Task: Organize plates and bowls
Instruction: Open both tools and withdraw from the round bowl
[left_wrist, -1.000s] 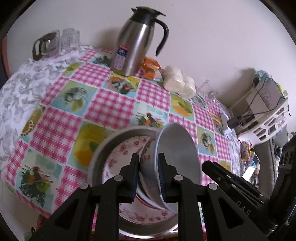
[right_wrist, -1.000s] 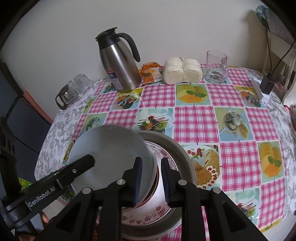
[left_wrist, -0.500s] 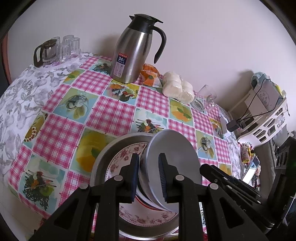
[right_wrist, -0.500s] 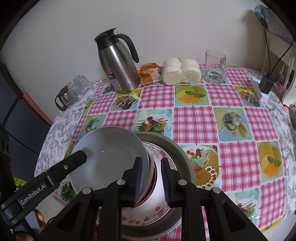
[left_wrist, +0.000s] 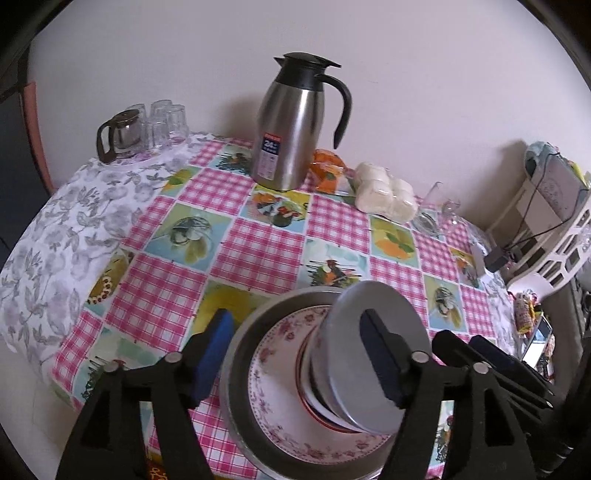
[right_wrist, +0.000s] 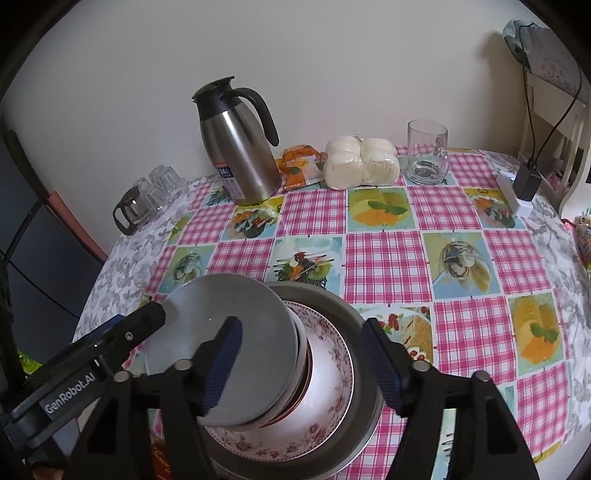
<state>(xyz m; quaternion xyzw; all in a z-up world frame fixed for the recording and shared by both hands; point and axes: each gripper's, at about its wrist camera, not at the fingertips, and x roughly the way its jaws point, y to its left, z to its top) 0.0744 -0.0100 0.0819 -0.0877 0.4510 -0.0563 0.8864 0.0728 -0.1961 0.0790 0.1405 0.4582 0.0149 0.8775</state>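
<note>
A grey metal bowl (left_wrist: 391, 310) (right_wrist: 251, 306) tops a small stack of nested bowls. The stack rests on a floral plate (left_wrist: 273, 369) (right_wrist: 325, 380) inside a round metal pan (left_wrist: 258, 314) (right_wrist: 325, 291) at the table's near edge. My left gripper (left_wrist: 299, 354) is opening, its jaws wide on either side of the stack, and no pad presses on it. My right gripper (right_wrist: 301, 365) is opening too, one finger in front of the grey bowl and the other over the pan's right rim. Each gripper shows in the other's view: right gripper (left_wrist: 491, 358), left gripper (right_wrist: 140, 321).
At the back stand a steel thermos jug (left_wrist: 291, 125) (right_wrist: 236, 147), a small glass pot with tumblers (left_wrist: 144, 129), an orange packet (right_wrist: 301, 164), wrapped white buns (right_wrist: 362, 162) and a glass mug (right_wrist: 426, 157). A white rack (left_wrist: 554, 229) and a charger (right_wrist: 524, 184) sit at the right.
Both grippers were shut on the rim of the top bowl. Now both have let go, their jaws spread wide, and the bowl stack rests on the plate.
</note>
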